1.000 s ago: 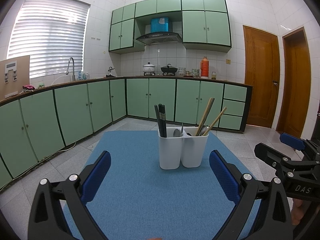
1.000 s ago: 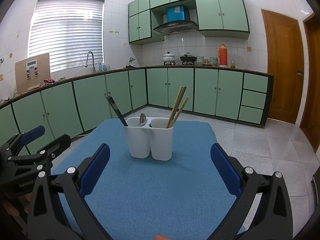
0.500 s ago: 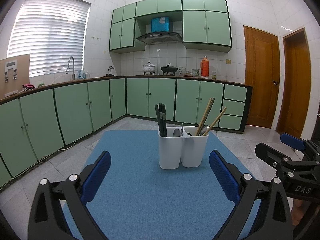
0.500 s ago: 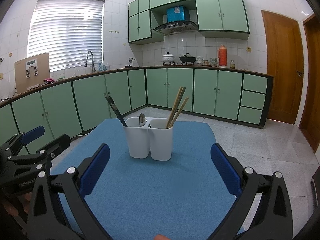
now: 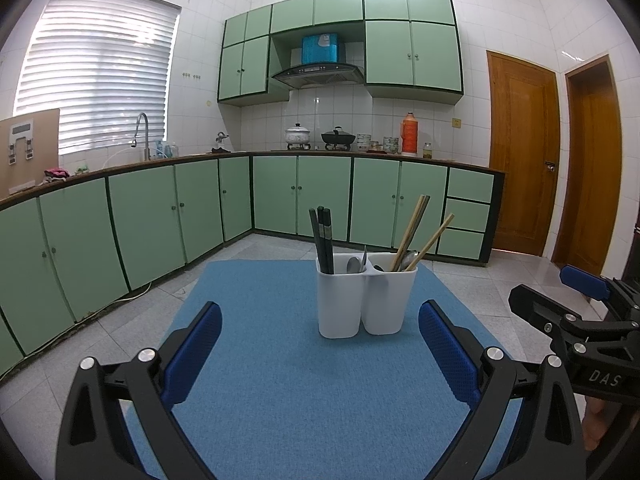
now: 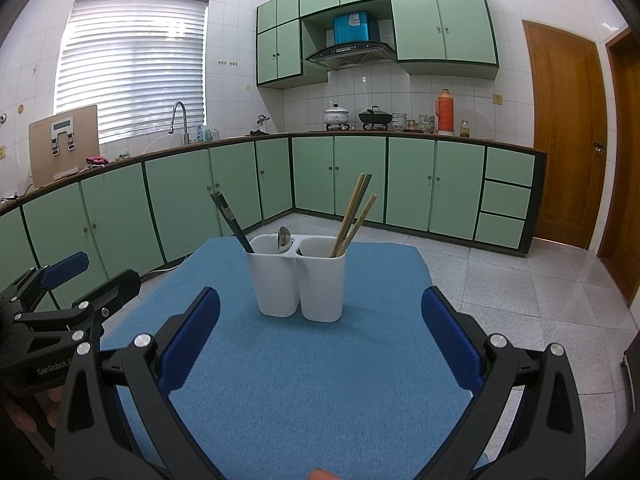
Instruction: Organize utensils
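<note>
A white two-compartment utensil holder point(image 5: 366, 300) stands upright on the blue mat point(image 5: 288, 380); it also shows in the right wrist view point(image 6: 300, 280). Its left compartment holds dark chopsticks point(image 5: 322, 238) and a metal spoon point(image 5: 354, 265). Its right compartment holds wooden chopsticks point(image 5: 416, 230) and another spoon point(image 5: 410, 258). My left gripper point(image 5: 320, 356) is open and empty, short of the holder. My right gripper point(image 6: 320, 344) is open and empty, also short of the holder. Each gripper shows at the edge of the other's view.
The blue mat point(image 6: 320, 380) covers a table top. Green kitchen cabinets point(image 5: 160, 216) run along the back and left. Two wooden doors point(image 5: 520, 152) stand at the right. Tiled floor point(image 6: 560, 280) surrounds the table.
</note>
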